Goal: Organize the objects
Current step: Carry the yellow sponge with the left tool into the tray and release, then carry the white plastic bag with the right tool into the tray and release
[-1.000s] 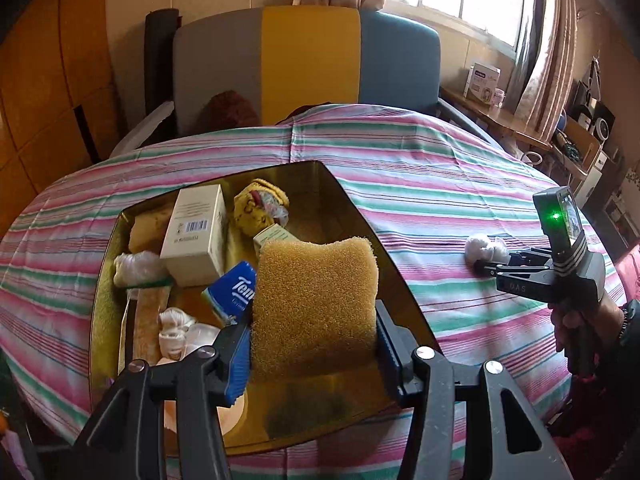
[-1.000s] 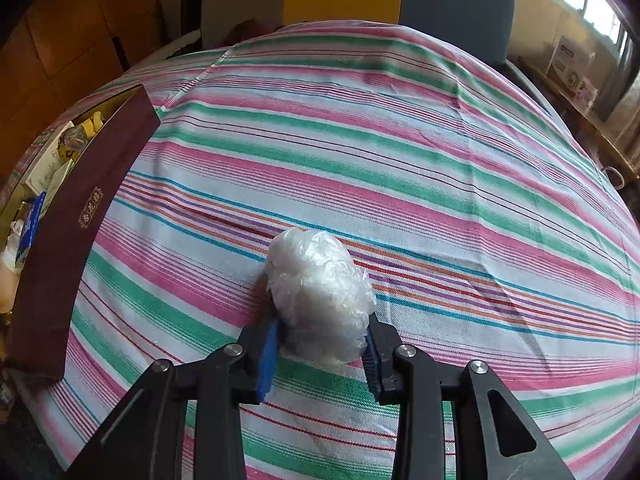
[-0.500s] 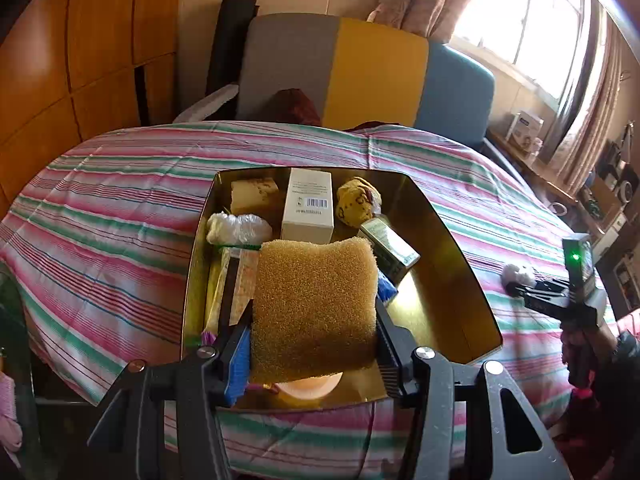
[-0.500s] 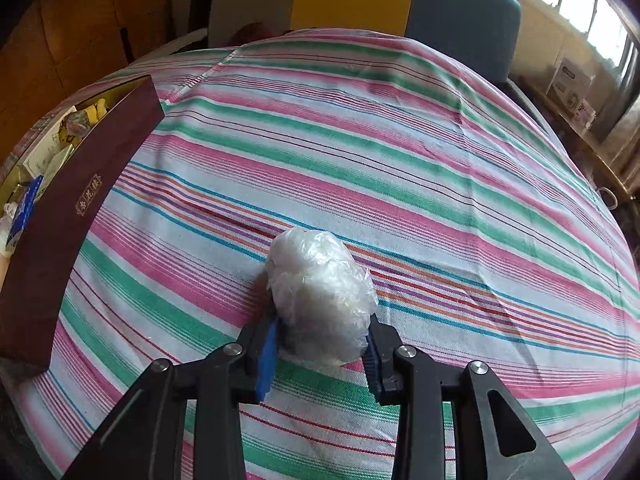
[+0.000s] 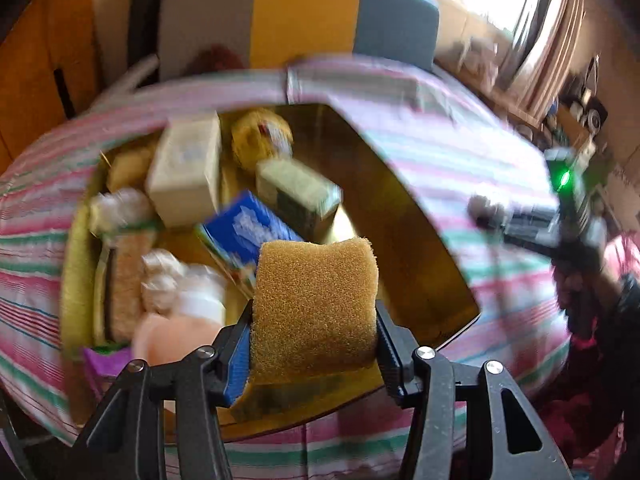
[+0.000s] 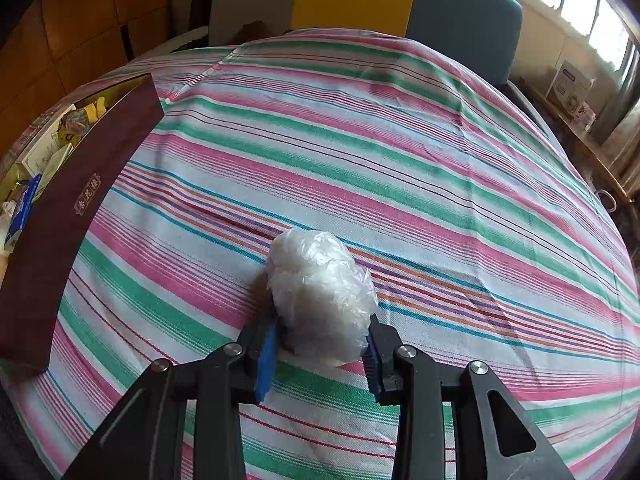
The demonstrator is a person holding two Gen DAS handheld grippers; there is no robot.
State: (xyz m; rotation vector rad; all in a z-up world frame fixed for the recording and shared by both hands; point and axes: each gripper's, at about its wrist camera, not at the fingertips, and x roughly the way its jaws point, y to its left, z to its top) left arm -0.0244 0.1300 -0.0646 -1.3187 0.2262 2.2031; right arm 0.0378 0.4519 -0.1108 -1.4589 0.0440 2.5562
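Note:
My left gripper (image 5: 314, 350) is shut on a tan sponge (image 5: 314, 300) and holds it above the near right part of the open gold-lined box (image 5: 424, 248). The box holds a white carton (image 5: 184, 168), a blue tissue pack (image 5: 248, 228), a green-white packet (image 5: 298, 192), a yellow bundle (image 5: 260, 140) and several other small items. My right gripper (image 6: 320, 354) is shut on a crumpled clear plastic bag ball (image 6: 320, 288) resting on the striped tablecloth (image 6: 400, 152). The right gripper also shows in the left wrist view (image 5: 492, 216), right of the box. The left wrist view is motion-blurred.
The box's dark red outer wall (image 6: 68, 216) stands at the left of the right wrist view. A chair with grey, yellow and blue panels (image 5: 304, 12) is behind the table. A windowsill shelf with a white carton (image 6: 568, 84) runs along the right.
My left gripper with the sponge has swung back and moved lower over the box, which now looks nearer. The right gripper stays shut on the bag ball and has barely moved.

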